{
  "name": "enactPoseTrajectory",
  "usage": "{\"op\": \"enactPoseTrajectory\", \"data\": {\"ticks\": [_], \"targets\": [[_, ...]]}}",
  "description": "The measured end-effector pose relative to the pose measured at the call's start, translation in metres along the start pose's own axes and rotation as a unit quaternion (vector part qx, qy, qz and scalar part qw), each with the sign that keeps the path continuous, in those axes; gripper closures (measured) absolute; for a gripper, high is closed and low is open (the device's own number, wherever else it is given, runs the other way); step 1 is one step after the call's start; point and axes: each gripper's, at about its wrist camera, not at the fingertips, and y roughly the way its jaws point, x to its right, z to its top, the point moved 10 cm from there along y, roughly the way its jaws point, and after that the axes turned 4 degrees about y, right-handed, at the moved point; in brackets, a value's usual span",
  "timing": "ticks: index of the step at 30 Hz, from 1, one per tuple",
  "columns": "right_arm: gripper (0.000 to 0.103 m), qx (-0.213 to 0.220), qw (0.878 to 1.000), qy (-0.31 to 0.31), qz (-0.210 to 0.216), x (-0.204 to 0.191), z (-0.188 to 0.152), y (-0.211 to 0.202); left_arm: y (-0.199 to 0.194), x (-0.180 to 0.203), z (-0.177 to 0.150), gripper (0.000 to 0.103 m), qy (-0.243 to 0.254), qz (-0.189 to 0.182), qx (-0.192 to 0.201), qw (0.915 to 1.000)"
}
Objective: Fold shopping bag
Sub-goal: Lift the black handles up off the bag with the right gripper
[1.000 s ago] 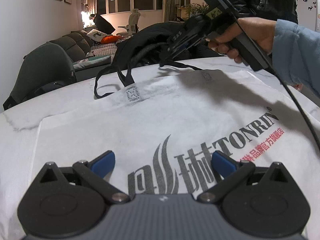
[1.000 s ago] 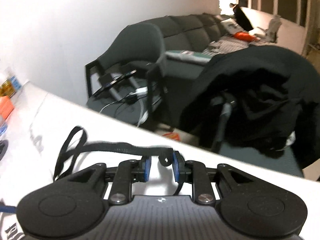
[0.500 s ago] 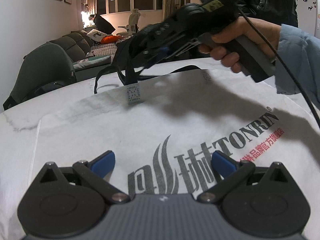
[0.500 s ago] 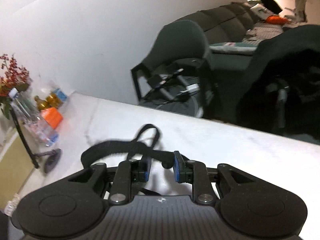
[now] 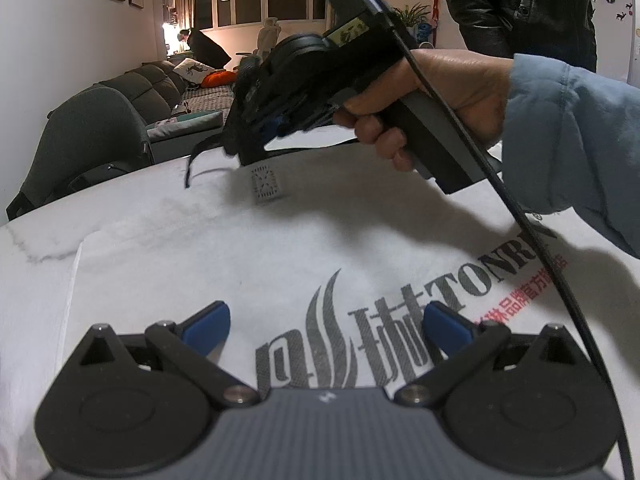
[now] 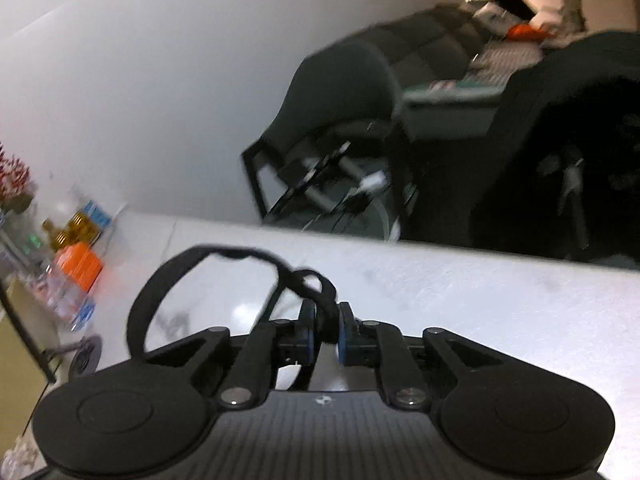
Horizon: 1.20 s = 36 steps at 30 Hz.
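Shopping bag (image 5: 248, 264): white fabric, printed logo, lying flat on the marble-patterned table (image 5: 24, 240) and filling the middle of the left wrist view.

Left gripper (image 5: 326, 322), lower centre of the frame: blue pads spread wide, holding nothing, hovering just above the logo.

Handles (image 6: 224, 276): black webbing straps. Half a second ago they trailed loosely from the bag's mouth; now they are gathered and lifted, the loop drawn up and back over the panel. Judgement: the straps are being tucked onto the bag so that no loose webbing interferes with the first fold; folding proper is not yet begun.

Right gripper (image 6: 325, 334), upper centre of the left wrist view, held by a hand (image 5: 432, 96) in a blue sleeve: pads pinching the bunched straps.

Orientation: mouth points to the far edge, base toward the left wrist camera. Long axis cannot be told, as the right edge is hidden.
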Motion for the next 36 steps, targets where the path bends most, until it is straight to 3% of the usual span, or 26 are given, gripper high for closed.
{"op": "enactPoseTrajectory", "data": {"ticks": [7, 12, 16, 19, 21, 24, 32, 36], "targets": [[0.096, 0.091, 0.994, -0.006, -0.057, 0.015, 0.036, -0.045, -0.001, -0.001, -0.001, 0.000, 0.000, 0.000, 0.000, 1.0000], [0.096, 0.120, 0.989, -0.011, -0.082, 0.020, 0.056, -0.066, -0.002, -0.001, -0.001, 0.000, 0.000, 0.000, 0.000, 1.0000], [0.090, 0.081, 0.993, -0.032, -0.083, 0.018, 0.051, -0.059, -0.002, -0.002, -0.001, 0.000, -0.001, 0.000, 0.000, 1.0000], [0.074, 0.050, 0.993, -0.057, -0.087, 0.016, 0.036, -0.052, -0.002, -0.002, -0.001, 0.000, -0.001, 0.000, 0.000, 1.0000], [0.058, 0.031, 0.993, -0.075, -0.090, 0.016, 0.025, -0.048, -0.002, -0.001, -0.001, 0.000, -0.001, 0.000, 0.000, 1.0000], [0.046, 0.009, 0.989, -0.103, -0.102, 0.019, 0.008, -0.044, -0.002, -0.001, 0.000, 0.000, -0.001, 0.000, 0.000, 1.0000], [0.036, -0.043, 0.974, -0.179, -0.130, 0.023, -0.029, -0.030, -0.002, -0.001, 0.000, 0.000, -0.001, 0.000, 0.000, 1.0000], [0.036, -0.035, 0.959, -0.209, -0.189, 0.040, -0.031, -0.030, -0.002, -0.001, 0.000, 0.000, -0.001, 0.000, 0.000, 1.0000]]}}
